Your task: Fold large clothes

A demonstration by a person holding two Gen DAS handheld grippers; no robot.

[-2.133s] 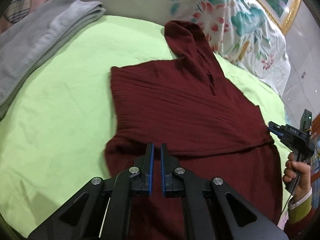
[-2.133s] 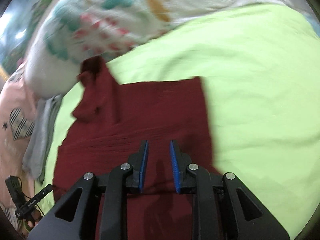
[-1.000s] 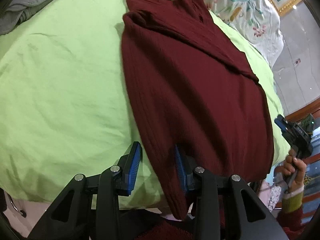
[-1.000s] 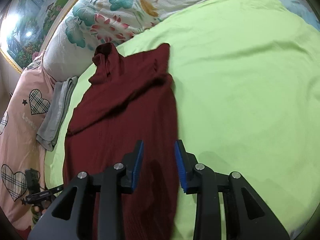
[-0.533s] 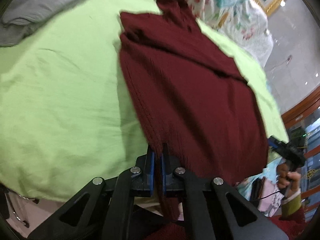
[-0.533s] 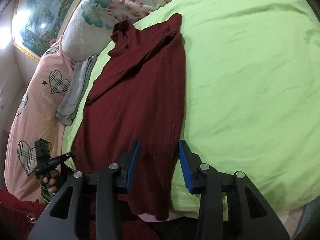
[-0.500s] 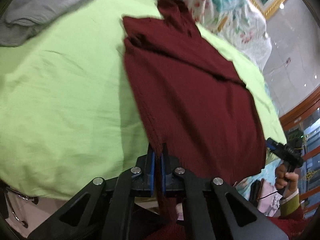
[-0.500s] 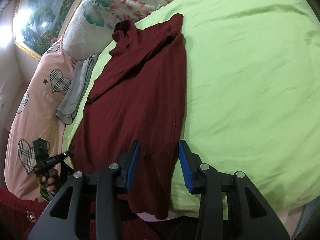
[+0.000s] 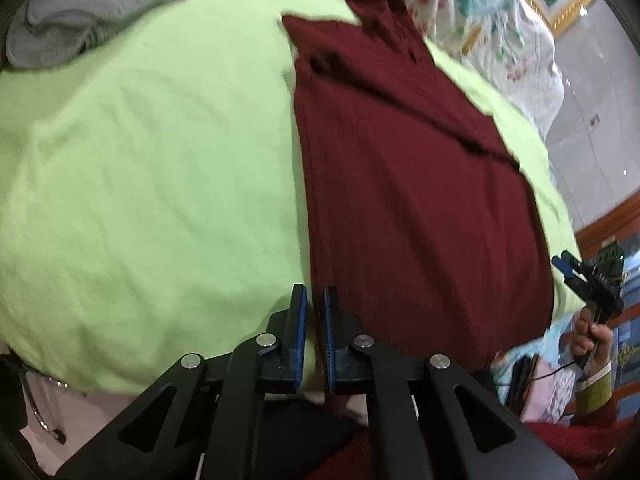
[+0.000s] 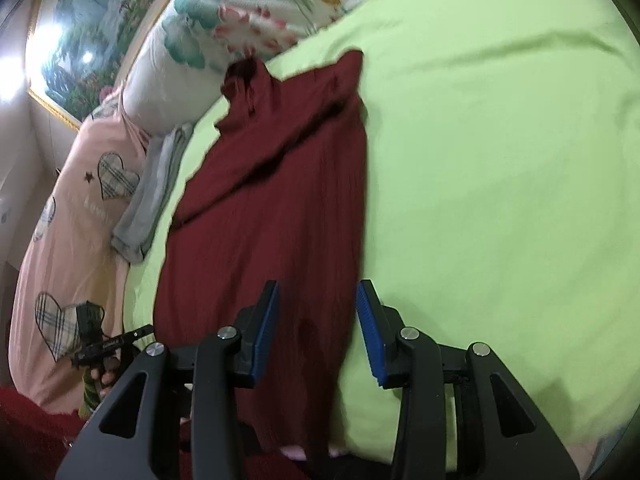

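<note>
Your dark red turtleneck sweater (image 9: 420, 200) lies lengthwise on the lime-green bed sheet (image 9: 160, 160). Its collar points to the floral pillow (image 10: 240, 12) at the head of the bed and its hem spills over the near edge, just below both tools. One sleeve looks already laid slantwise across the chest, so the body reads as a long narrow panel, ready, I judge, for a fold from hem towards collar. Your left gripper (image 9: 315, 296) sits at the hem corner on its own side of the panel. Its blue pads are almost together with the side edge of the knit running down between them, and the jaws are just easing apart, so the pinch looks light. Your right gripper (image 10: 317, 292) is over the opposite hem corner with its pads standing moderately wide. The sweater's edge lies between and under them, but they do not press on it, so that corner is not yet taken. Holding both hem corners makes sense, since the heavy knit would otherwise sag and skew as it is lifted. A folded grey cloth (image 9: 80, 4) rests well apart at the far corner of the bed, clear of the work.
</note>
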